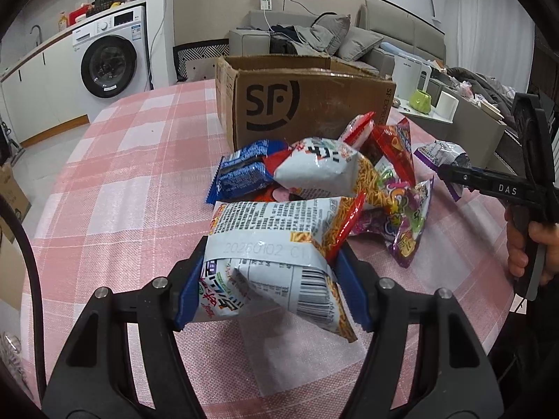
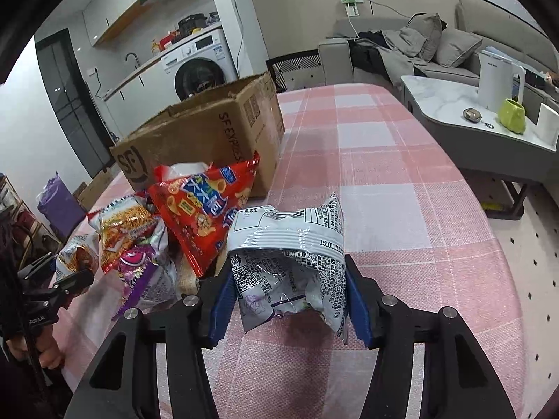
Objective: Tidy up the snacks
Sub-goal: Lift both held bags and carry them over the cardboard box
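Observation:
My left gripper (image 1: pixel 269 279) is shut on a white and orange noodle-snack bag (image 1: pixel 279 244), which hangs a little above the pink checked tablecloth (image 1: pixel 132 174). Behind it lies a pile of snack bags (image 1: pixel 335 171): blue, white, red and purple ones. An open cardboard box (image 1: pixel 307 104) marked SF stands beyond the pile. My right gripper (image 2: pixel 288 296) is shut on a silver and purple snack bag (image 2: pixel 290 255), lifted just off the cloth. The same gripper (image 1: pixel 450 174) shows at the right of the left wrist view, with that silver bag (image 1: pixel 443 153) in its jaws.
A red chip bag (image 2: pixel 202 209) leans against the box (image 2: pixel 209 139). To the right stands a low marble side table (image 2: pixel 454 108) with a white kettle (image 2: pixel 496 76) and a green cup (image 2: pixel 512 115). A washing machine (image 1: pixel 111 59) and a grey sofa (image 1: pixel 314 38) lie beyond the table.

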Available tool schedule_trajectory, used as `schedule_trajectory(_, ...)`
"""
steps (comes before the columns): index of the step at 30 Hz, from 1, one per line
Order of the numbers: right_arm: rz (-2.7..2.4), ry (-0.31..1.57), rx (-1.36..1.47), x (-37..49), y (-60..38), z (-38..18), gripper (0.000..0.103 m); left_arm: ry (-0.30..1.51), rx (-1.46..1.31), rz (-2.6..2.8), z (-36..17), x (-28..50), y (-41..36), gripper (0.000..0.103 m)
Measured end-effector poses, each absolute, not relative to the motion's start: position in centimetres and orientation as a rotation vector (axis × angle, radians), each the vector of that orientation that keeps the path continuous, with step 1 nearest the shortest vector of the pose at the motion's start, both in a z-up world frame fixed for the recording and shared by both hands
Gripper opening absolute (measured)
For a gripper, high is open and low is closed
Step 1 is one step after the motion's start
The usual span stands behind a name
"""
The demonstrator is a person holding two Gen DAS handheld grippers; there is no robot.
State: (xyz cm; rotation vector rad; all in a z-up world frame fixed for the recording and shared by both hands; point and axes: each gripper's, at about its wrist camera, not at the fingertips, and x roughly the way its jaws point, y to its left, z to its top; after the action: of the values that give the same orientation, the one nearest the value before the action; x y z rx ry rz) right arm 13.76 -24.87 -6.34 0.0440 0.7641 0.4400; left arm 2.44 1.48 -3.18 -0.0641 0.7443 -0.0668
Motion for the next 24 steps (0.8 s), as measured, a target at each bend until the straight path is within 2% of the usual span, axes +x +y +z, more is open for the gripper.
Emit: schedule_trajectory(24,0.587,0.595,0.018,11.0,-21.5,0.3,0.057,0.574,-0.076,-0.036,3.9,2.5,0.6,0.066)
